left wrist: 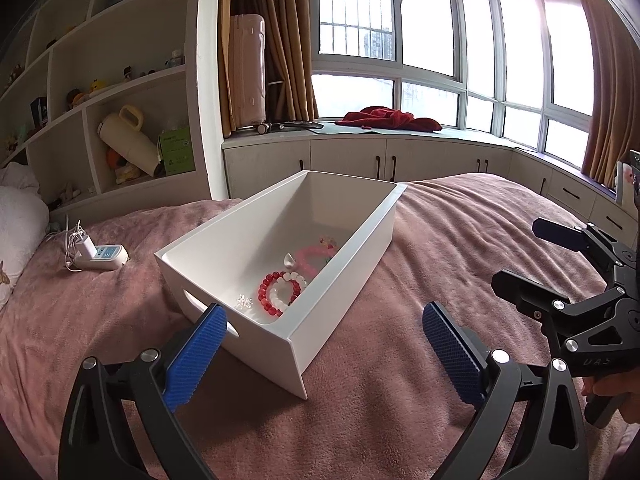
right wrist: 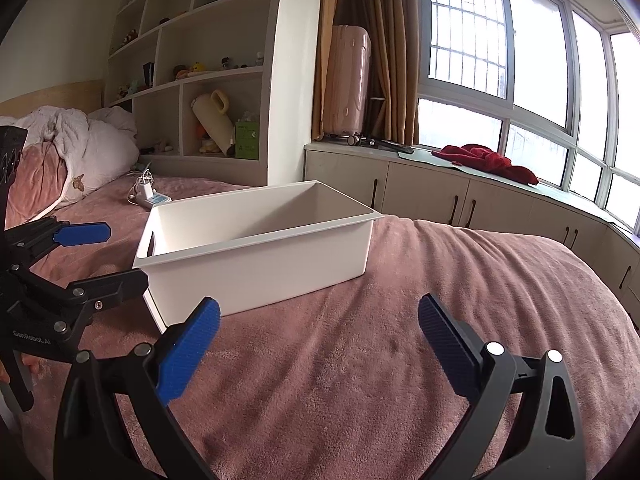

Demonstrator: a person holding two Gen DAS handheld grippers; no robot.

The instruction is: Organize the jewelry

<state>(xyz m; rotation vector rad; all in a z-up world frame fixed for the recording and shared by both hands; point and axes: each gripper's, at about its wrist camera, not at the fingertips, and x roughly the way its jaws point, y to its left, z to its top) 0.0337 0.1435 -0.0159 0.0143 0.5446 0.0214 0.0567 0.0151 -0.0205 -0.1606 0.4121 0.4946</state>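
A white plastic bin [left wrist: 224,236] rests on the pink bedspread. Inside it lie a red bead bracelet [left wrist: 267,294], a white bead bracelet [left wrist: 285,289], a pink bracelet [left wrist: 312,256], a small clear crystal piece [left wrist: 244,302] and a white heart-shaped piece [left wrist: 289,260]. My left gripper [left wrist: 320,320] is open at the bin's near corner, nothing between its blue pads. My right gripper [right wrist: 320,320] is open and empty, over the bedspread in front of the bin's long side [right wrist: 260,264]; the jewelry is hidden from this view. Each gripper shows in the other's view: right gripper [left wrist: 532,252], left gripper [right wrist: 108,256].
A white power strip with a charger [left wrist: 100,256] lies on the bed [left wrist: 420,360] left of the bin. Pillows [right wrist: 96,148] sit at the headboard. Shelves [left wrist: 120,92], low cabinets, a red cloth [left wrist: 388,118] on the window ledge and a pink suitcase [left wrist: 248,68] stand behind.
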